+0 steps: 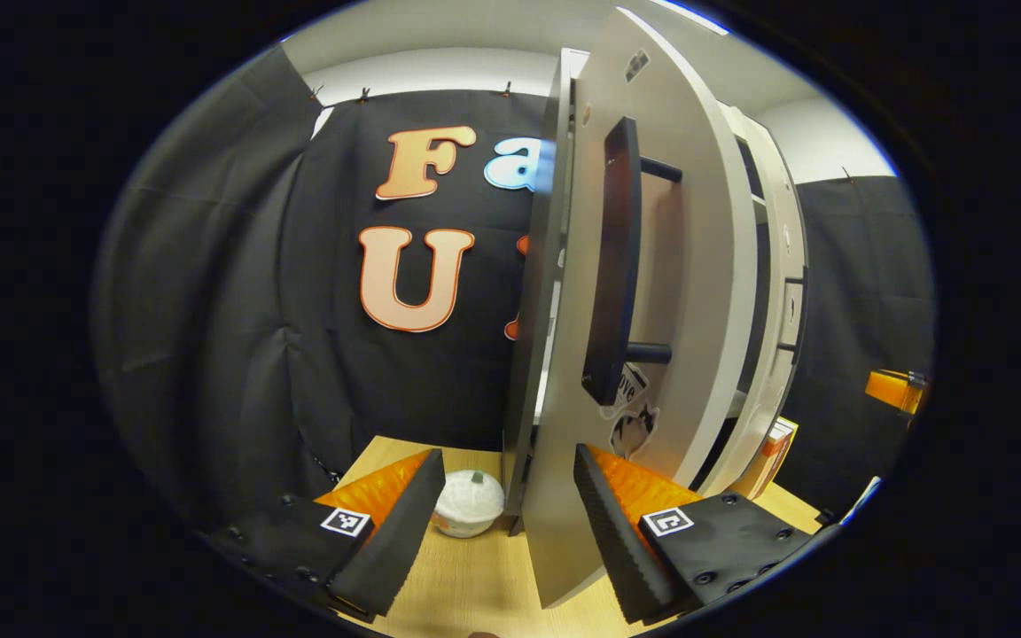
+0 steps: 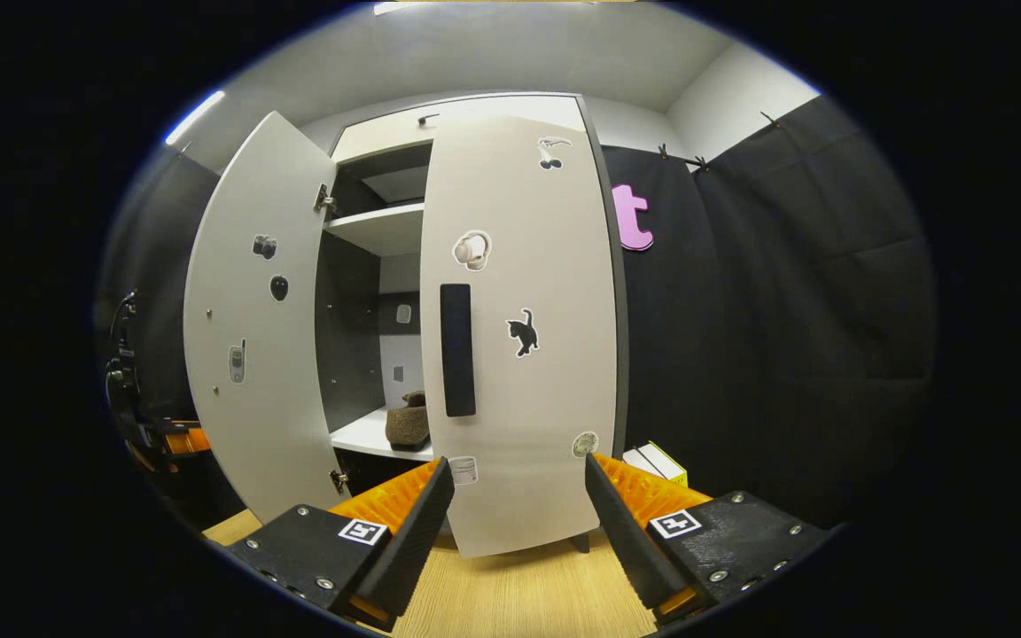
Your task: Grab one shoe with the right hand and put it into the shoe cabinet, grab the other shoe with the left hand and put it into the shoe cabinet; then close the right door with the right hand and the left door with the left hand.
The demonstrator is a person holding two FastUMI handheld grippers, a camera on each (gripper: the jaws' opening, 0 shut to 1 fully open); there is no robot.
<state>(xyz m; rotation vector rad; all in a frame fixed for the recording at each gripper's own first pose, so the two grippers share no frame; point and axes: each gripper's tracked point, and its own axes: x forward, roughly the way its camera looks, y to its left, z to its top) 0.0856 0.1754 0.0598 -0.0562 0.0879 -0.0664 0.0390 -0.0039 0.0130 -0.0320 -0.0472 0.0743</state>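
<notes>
Between the left gripper (image 1: pixel 503 523) jaws stands the left door's (image 1: pixel 643 292) edge.

One shoe cabinet (image 2: pixel 475 115), two doors: left door (image 2: pixel 253 337), right door (image 2: pixel 528 390). Two dark door handles: one (image 2: pixel 456 350), other (image 1: pixel 612 266). Two shelves visible inside: upper shelf (image 2: pixel 378 229), lower shelf (image 2: pixel 364 436). One shoe (image 2: pixel 408 424) visible on lower shelf. One white round container (image 1: pixel 468 503) on desk (image 1: pixel 475 585). One yellow-edged box (image 2: pixel 657 461) beside cabinet.
</notes>
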